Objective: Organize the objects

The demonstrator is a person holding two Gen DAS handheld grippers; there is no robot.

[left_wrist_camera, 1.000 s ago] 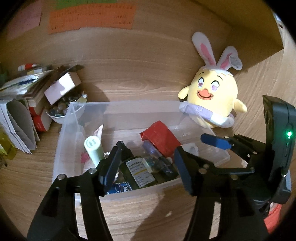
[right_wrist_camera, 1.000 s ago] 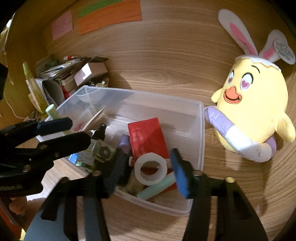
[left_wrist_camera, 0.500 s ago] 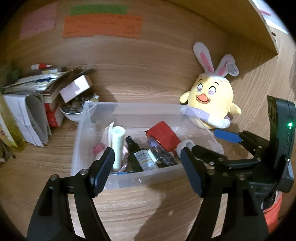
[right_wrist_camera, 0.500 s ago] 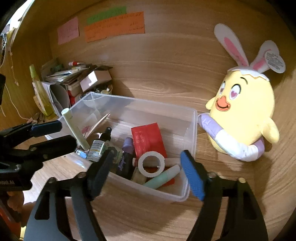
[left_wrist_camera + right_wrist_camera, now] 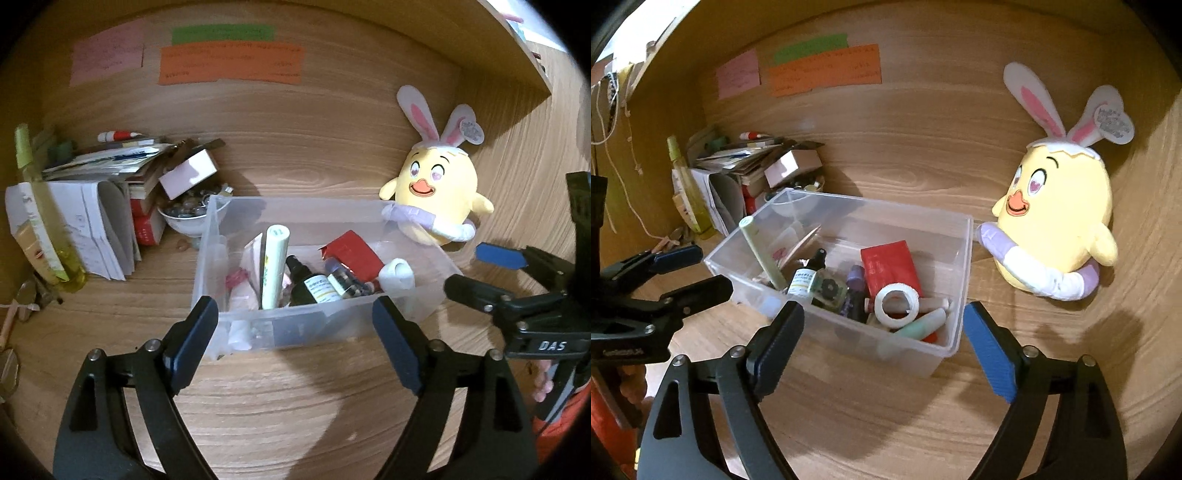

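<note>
A clear plastic bin stands on the wooden desk. It holds a pale green tube, a dark dropper bottle, a red packet, a white tape roll and other small items. My left gripper is open and empty, just in front of the bin. My right gripper is open and empty, in front of the bin's right end.
A yellow bunny-eared plush sits right of the bin against the wall. A pile of papers, books and a small box, a white bowl and a yellow-green spray bottle stand left.
Both grippers have pulled back and up from over the bin; they now sit in front of it. The green tube now leans upright in the bin. Both stay open.
</note>
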